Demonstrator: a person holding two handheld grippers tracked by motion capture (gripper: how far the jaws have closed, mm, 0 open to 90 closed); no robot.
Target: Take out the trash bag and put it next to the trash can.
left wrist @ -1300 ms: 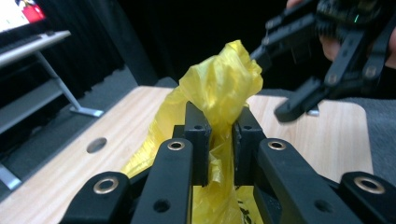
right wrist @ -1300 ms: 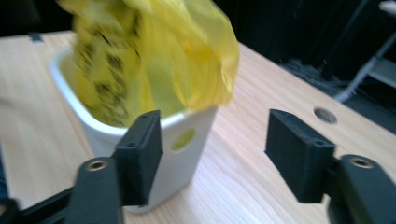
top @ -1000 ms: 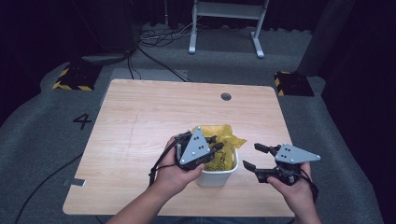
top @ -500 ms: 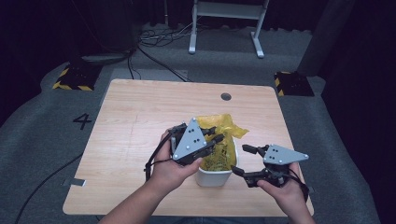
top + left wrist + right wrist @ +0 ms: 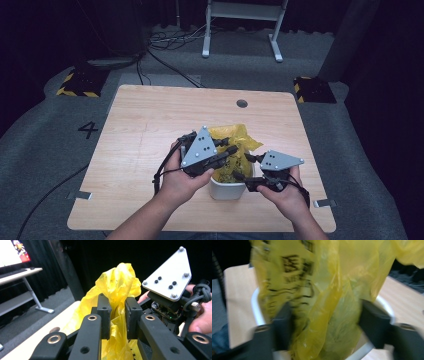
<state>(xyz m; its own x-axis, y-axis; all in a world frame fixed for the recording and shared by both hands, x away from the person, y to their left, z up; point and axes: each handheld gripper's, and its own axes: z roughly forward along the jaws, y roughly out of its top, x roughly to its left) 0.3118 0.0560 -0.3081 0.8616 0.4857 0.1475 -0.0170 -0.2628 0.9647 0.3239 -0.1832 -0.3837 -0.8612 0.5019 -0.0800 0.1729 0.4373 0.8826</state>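
A light wooden worktop [image 5: 150, 130] with a round dark grommet hole [image 5: 242, 103] near its far edge. Grey carpet around it bears a painted "4" [image 5: 87, 129]. Beyond it, a white stand's legs [image 5: 240, 30], tangled cables [image 5: 170, 37] and two hazard-striped blocks [image 5: 77, 84].

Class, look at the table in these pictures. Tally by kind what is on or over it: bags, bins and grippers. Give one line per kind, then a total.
Yellow bag: 1
White bin: 1
Grippers: 2, the left gripper shut on the bag, the right gripper open around it
Total: 4
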